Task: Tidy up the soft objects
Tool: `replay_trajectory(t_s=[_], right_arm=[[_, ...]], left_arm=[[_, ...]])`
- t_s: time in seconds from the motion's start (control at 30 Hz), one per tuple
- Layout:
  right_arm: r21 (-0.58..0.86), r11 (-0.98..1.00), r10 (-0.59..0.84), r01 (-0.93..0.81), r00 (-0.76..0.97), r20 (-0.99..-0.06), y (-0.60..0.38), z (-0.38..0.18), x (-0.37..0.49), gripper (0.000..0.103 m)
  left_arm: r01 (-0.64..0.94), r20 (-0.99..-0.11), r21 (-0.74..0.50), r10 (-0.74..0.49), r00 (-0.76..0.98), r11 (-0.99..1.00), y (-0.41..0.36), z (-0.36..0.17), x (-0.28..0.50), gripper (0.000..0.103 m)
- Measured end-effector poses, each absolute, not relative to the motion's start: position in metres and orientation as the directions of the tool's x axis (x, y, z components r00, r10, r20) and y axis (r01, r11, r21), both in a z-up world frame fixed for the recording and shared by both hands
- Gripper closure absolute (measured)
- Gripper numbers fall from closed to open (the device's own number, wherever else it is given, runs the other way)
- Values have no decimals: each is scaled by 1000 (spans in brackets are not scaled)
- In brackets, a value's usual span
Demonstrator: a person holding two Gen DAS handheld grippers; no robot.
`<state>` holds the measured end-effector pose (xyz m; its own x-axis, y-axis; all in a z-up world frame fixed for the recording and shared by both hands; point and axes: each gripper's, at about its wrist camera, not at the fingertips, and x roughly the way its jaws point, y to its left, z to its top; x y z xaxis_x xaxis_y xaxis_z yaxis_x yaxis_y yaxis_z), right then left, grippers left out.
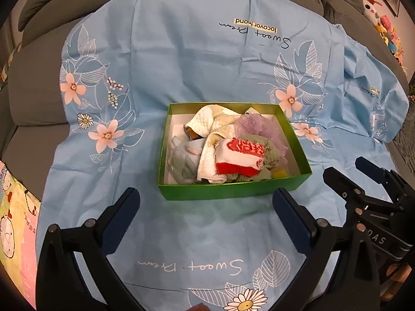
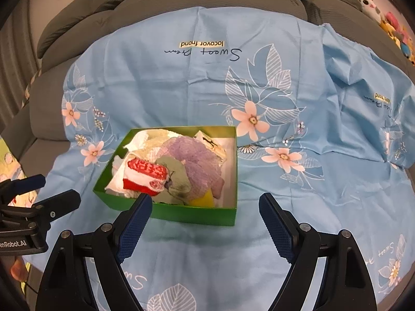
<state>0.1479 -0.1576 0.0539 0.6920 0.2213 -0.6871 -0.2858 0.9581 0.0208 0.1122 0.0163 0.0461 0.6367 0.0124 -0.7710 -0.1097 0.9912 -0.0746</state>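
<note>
Both tongs, left tongs [image 1: 205,207] and right tongs [image 2: 205,212], are held wide and empty at the sofa's near edge. Soft cloths [image 1: 228,145] are piled in the green box [image 1: 233,190] mid-sheet: either sorted already or awaiting unpacking.

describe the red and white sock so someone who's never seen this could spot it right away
Find the blue floral sheet spread over the grey sofa, then the green box sitting in its middle. Inside, on top of the pile near the box's front wall, lies the red and white sock. It is the only item with bright red bands; its neighbours are a lilac cloth, white towels and a pale blue piece.
</note>
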Motion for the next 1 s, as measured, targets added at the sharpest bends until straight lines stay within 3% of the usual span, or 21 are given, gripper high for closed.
replay_trajectory(t_s=[1.0], right_arm=[[9,955,216,-295,675,-705,-147,40,163,18]], left_arm=[[-130,-773,-51,44,633,990,16,38,128,1]])
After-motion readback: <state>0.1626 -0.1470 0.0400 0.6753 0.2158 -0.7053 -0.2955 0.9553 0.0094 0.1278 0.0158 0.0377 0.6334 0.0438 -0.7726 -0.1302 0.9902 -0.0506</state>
